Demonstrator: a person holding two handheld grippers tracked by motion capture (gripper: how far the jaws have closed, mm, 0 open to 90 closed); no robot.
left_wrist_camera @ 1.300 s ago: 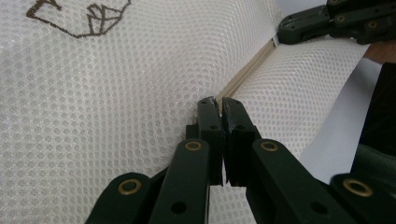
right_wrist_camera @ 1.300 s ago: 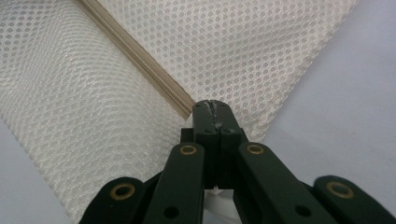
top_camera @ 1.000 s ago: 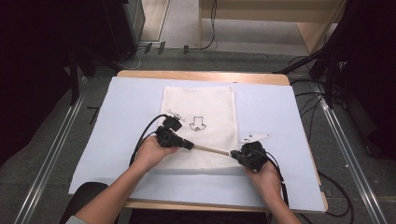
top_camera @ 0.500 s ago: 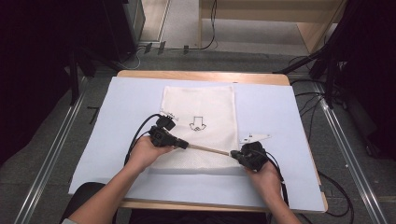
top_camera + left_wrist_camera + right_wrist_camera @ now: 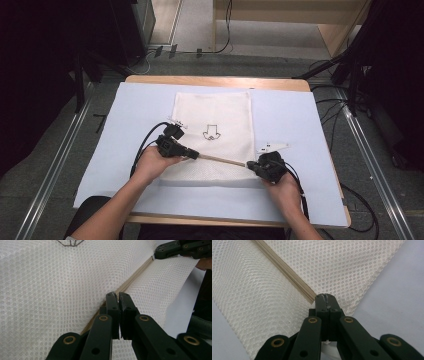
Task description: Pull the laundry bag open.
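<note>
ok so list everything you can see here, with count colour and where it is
mesh bag: one, white with a small dark print, flat mid table, near edge pinched by both grippers
zip: one, beige, running along the bag's near part between the grippers
table cover: one, pale blue, over the table
table: one, light wood, rim showing at the far edge
left gripper: one, black, shut on the bag's zip edge
right gripper: one, black, shut on the zip edge at the bag's right side
</note>
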